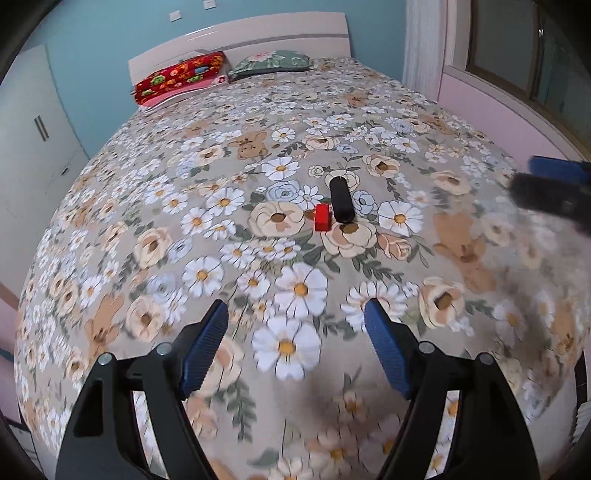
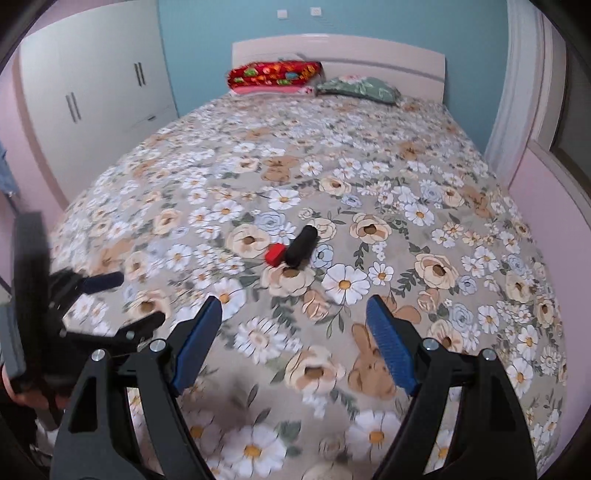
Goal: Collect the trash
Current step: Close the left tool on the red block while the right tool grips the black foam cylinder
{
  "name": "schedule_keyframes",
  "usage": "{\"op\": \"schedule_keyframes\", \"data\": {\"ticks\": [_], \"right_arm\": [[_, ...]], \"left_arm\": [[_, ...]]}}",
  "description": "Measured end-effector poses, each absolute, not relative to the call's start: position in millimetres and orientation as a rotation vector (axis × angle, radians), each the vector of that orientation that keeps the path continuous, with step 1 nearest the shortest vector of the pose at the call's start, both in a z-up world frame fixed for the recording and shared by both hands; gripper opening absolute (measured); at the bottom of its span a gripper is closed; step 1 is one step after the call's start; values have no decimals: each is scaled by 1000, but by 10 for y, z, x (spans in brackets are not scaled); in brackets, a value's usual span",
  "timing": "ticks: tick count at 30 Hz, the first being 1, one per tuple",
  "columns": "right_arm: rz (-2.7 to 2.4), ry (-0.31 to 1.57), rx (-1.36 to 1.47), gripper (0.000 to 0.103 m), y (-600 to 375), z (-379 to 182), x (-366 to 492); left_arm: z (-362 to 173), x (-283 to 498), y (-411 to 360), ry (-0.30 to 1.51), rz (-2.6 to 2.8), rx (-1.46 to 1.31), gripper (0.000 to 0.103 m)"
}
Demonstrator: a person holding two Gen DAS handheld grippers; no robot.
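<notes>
A small red block (image 1: 322,217) and a black cylinder (image 1: 340,199) lie touching each other in the middle of the flowered bed (image 1: 184,177). Both also show in the right wrist view, the red block (image 2: 275,254) left of the black cylinder (image 2: 301,246). My left gripper (image 1: 295,343) is open and empty, above the near part of the bed, well short of them. My right gripper (image 2: 294,339) is open and empty, also short of them. The right gripper shows at the right edge of the left wrist view (image 1: 554,184), the left gripper at the left of the right wrist view (image 2: 107,295).
A red patterned pillow (image 1: 181,75) and a green pillow (image 1: 271,62) lie at the white headboard (image 1: 258,33). A white wardrobe (image 2: 92,92) stands left of the bed. A pink wall and window ledge (image 1: 498,110) run along the right side.
</notes>
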State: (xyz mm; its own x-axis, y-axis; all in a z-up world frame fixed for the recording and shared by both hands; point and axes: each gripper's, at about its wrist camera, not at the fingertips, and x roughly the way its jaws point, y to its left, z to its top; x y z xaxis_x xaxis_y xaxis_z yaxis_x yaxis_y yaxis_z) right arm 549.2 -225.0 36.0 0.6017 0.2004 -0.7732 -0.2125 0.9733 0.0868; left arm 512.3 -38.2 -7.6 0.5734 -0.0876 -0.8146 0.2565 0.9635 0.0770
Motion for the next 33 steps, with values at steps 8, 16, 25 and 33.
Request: {"op": "schedule_keyframes", "data": {"ticks": [8,16,25,33], "right_arm": [[200,986,-17,80,-2095,-252,6480],[175,1079,89,80,-1996,-762,7283],[138,1154,147,76,-1888,-1301,7848],[133,1209,257,48,-1932,-1612,8044]], "left_arm": [[-505,5734,-534,927,-268,212,78],[-953,6263,-679,957,-374,241,77],[-1330,6695,-725,957,-429,157,70],[-1529,6920,-774,966,-408,72,60]]}}
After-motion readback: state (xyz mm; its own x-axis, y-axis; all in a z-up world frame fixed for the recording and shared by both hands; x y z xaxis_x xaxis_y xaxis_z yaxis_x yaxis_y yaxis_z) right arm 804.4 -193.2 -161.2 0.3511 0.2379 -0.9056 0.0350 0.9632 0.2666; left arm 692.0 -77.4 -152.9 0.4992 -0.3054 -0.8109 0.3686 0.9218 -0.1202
